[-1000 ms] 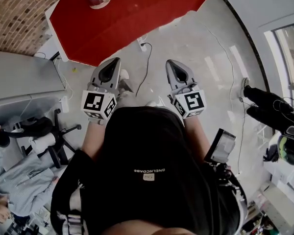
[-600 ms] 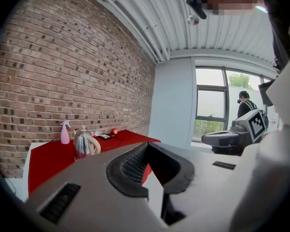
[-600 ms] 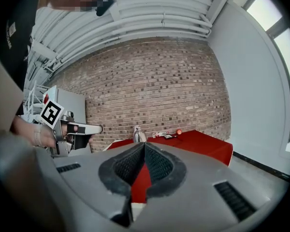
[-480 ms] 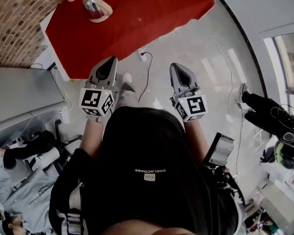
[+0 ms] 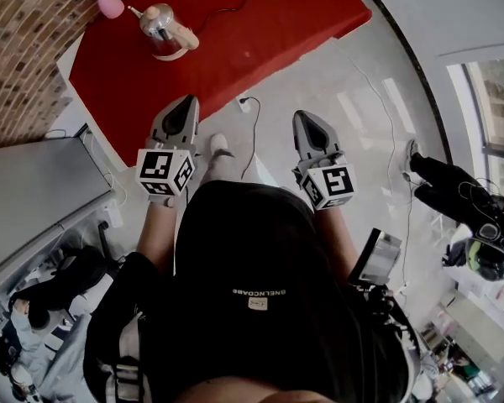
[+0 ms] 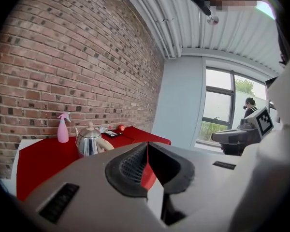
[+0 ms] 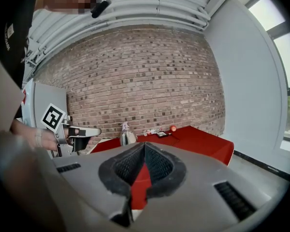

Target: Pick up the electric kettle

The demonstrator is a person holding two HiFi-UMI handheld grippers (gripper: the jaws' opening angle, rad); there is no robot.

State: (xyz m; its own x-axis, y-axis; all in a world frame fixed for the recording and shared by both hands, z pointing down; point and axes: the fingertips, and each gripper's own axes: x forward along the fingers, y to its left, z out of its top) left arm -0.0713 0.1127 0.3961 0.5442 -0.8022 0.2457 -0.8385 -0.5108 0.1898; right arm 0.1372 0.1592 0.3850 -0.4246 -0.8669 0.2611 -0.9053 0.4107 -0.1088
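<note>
The electric kettle (image 5: 161, 30), shiny steel with a beige handle, stands on a red-covered table (image 5: 235, 32) by the brick wall. It also shows in the left gripper view, kettle (image 6: 88, 141), and small in the right gripper view, kettle (image 7: 127, 137). My left gripper (image 5: 185, 101) is held over the floor, short of the table's near edge, shut and empty. My right gripper (image 5: 307, 117) is level with it, farther right, also shut with nothing in it. Both point toward the table, well apart from the kettle.
A pink spray bottle (image 5: 109, 2) stands left of the kettle. A small red ball (image 6: 121, 127) and a dark flat item lie behind it. A grey cabinet (image 5: 34, 183) is at left. A cable and plug (image 5: 245, 103) lie on the floor. Camera gear (image 5: 454, 196) stands at right.
The table and kettle have slid further into the head view and nearer. Both grippers have travelled forward toward the table, still shut.
</note>
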